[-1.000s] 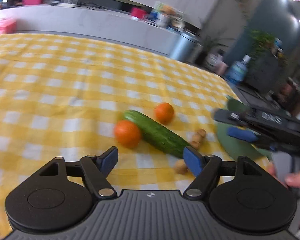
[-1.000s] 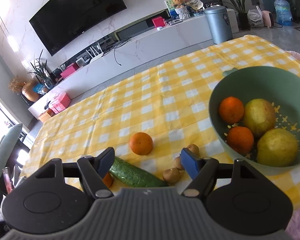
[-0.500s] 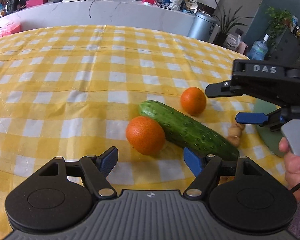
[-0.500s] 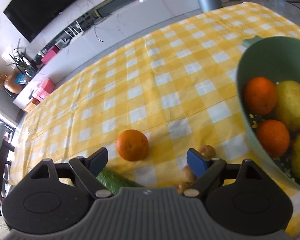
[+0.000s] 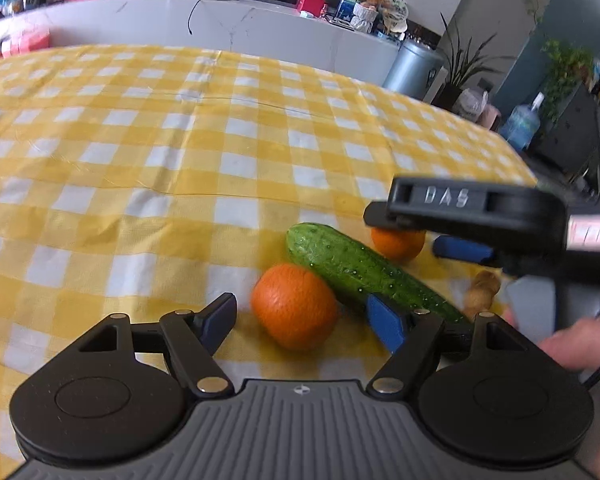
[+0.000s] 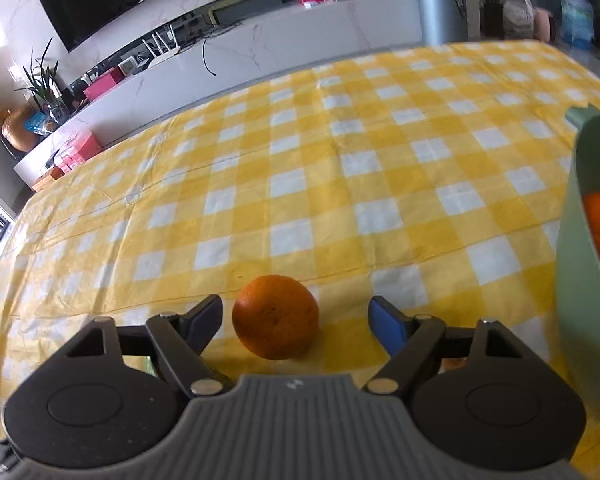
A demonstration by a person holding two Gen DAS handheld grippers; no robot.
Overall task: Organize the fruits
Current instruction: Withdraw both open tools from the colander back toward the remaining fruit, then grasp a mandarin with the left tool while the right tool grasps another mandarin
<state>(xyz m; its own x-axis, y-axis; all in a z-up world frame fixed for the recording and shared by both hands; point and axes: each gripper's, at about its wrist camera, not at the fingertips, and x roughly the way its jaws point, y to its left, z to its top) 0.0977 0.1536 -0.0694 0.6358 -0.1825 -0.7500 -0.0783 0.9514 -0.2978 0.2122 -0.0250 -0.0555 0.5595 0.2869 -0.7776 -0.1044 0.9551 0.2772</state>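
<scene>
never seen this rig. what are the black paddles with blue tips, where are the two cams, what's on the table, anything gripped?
No robot: a person holds a two-finger gripper in each hand, each with a fisheye camera looking along its fingers. The paddles are the finger mounts.

Left view: left gripper open around the near orange, which lies beside a cucumber. The right gripper reaches in over the far orange. Small brown items lie nearby.

Right view: right gripper open around that far orange; green bowl at right, holding oranges.

Nothing is gripped.
</scene>
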